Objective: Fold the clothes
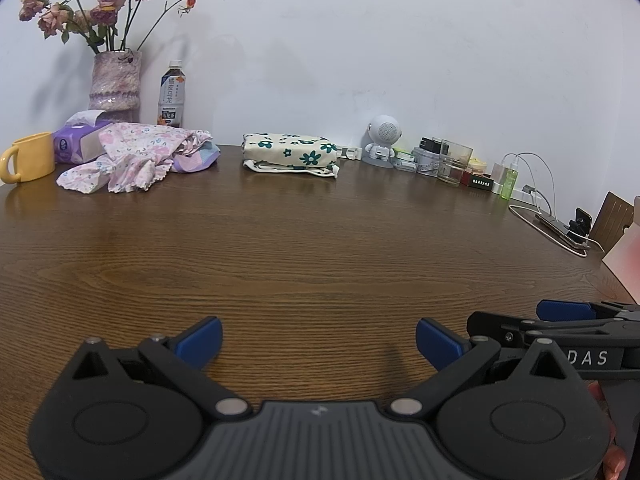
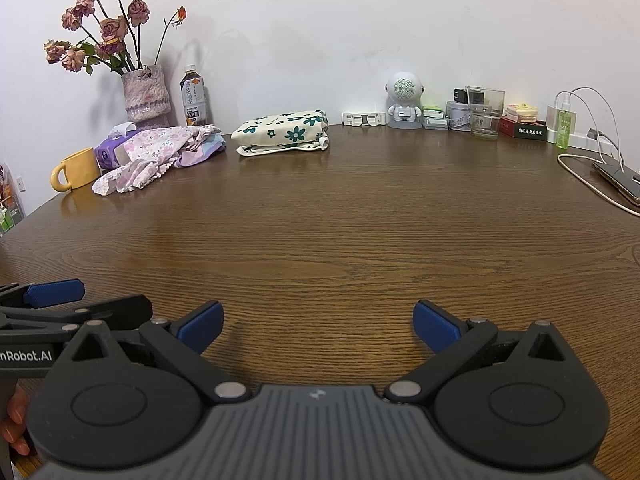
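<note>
Just above the near edge of the brown wooden table (image 1: 320,248) we hold both claws side by side, each with its blue-padded fingers spread wide apart and gripping nothing: the left claw (image 1: 319,342) hovers over bare wood, and the right claw (image 2: 318,326) does the same just beside it. Beyond them the middle of the table lies bare. At the far side, near the wall, a folded cream garment with green flowers (image 1: 291,155) rests flat in a neat stack. To its left, well apart from it, a crumpled pink floral garment (image 1: 138,159) lies in a loose heap, touching a purple tissue pack (image 1: 78,141) and close to a yellow mug (image 1: 28,157). Behind that heap stand a vase of dried roses (image 1: 115,80) and a drink bottle (image 1: 173,94). To the right along the wall we see a small white robot figure (image 1: 382,140), a glass (image 1: 454,163) and a green spray bottle (image 1: 510,178).
</note>
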Demonstrator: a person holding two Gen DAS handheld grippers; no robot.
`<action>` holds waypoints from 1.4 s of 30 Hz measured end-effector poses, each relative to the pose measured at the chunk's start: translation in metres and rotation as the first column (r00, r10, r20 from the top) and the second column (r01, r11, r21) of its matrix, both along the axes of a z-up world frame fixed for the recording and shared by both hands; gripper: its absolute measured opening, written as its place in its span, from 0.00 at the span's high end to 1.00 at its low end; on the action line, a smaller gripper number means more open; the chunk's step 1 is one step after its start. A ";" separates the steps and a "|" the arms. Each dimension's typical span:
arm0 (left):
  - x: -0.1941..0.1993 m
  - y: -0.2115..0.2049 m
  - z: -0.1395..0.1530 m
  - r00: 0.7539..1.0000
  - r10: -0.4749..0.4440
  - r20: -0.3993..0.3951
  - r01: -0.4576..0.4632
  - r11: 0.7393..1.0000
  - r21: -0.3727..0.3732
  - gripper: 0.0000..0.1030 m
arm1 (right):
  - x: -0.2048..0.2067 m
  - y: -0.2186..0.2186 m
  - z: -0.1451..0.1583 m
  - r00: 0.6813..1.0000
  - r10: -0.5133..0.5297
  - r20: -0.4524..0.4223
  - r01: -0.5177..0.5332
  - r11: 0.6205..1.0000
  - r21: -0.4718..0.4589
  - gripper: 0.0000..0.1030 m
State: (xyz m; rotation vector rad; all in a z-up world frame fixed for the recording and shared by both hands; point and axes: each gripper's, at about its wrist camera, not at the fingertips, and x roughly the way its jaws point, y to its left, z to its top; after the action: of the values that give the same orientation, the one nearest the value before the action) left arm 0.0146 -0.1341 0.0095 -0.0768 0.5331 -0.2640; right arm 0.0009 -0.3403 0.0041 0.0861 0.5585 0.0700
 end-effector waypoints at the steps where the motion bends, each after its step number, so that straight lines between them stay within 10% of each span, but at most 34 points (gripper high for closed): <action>1: 0.000 0.000 0.000 1.000 0.000 0.000 0.000 1.000 0.000 0.00 | 0.000 0.000 0.000 1.000 0.000 0.000 0.000 1.000 0.001 0.00; 42: -0.003 -0.002 0.002 1.000 -0.002 0.014 0.002 1.000 0.005 0.00 | -0.001 0.000 0.000 1.000 0.001 0.003 -0.001 1.000 0.002 0.00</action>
State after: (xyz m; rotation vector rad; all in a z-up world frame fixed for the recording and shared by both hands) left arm 0.0117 -0.1358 0.0113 -0.0695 0.5195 -0.2646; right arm 0.0003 -0.3401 0.0044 0.0871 0.5558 0.0718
